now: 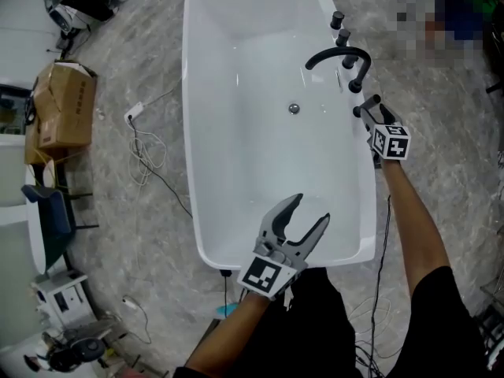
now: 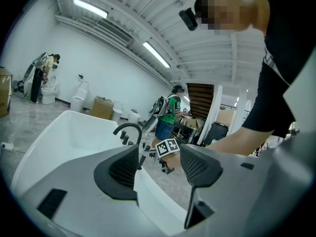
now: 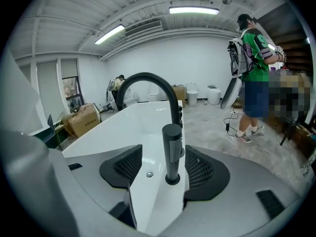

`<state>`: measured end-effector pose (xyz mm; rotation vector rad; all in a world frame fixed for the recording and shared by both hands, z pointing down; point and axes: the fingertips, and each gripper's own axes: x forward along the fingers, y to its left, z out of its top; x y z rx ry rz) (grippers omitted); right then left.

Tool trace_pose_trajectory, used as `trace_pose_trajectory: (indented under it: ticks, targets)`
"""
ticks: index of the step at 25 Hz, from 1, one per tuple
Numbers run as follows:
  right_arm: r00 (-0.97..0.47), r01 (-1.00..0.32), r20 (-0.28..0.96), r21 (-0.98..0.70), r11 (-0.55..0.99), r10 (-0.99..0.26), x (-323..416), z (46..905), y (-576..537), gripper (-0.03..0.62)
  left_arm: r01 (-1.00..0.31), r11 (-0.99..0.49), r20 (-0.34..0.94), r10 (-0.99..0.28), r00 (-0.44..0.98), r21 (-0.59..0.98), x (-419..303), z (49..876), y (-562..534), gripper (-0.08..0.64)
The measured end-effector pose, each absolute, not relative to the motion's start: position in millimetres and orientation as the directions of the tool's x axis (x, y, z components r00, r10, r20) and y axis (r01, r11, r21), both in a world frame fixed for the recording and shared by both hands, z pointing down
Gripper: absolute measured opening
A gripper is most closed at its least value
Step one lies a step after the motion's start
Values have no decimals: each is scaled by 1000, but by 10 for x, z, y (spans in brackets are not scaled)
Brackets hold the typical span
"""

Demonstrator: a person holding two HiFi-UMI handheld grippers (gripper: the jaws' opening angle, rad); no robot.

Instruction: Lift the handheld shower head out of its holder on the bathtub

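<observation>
White bathtub (image 1: pixel 197 132) with a black curved faucet (image 1: pixel 339 56) on its right rim. Left gripper (image 1: pixel 311 209) hangs over the bathtub's near end, jaws apart and empty. Right gripper (image 1: pixel 367 105) has its jaws spread either side of the handheld shower head (image 3: pixel 172 152), which stands upright in its holder (image 3: pixel 173 179) on that rim.

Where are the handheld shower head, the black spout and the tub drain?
handheld shower head (image 3: pixel 172 149): right gripper view, middle of its upright shaft.
black spout (image 1: pixel 339 52): head view, top of the arch.
tub drain (image 1: pixel 294 109): head view, centre of the metal cap.
</observation>
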<state>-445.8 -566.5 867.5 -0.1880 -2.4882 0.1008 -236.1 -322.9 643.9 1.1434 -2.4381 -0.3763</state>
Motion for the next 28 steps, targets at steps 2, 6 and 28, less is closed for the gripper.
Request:
trace_pose_trajectory:
  ticks: [2,6,28]
  targets:
    - [-794,96,590,-116,989,147,-4528,8684,-5698,238,-657,634,269,-771,-577,407,-2366,6469,-3178,239]
    - [-807,75,581,-87,993,112,-4624,8665,-5767,236,-651,644,278,-764,-583,403,-2318,6525,-3095,239]
    - [-760,91,644,-20,996,83,-4546,8337,-5632,117,-634,666,261,-742,-618,393,-2151,6260,-2801,239]
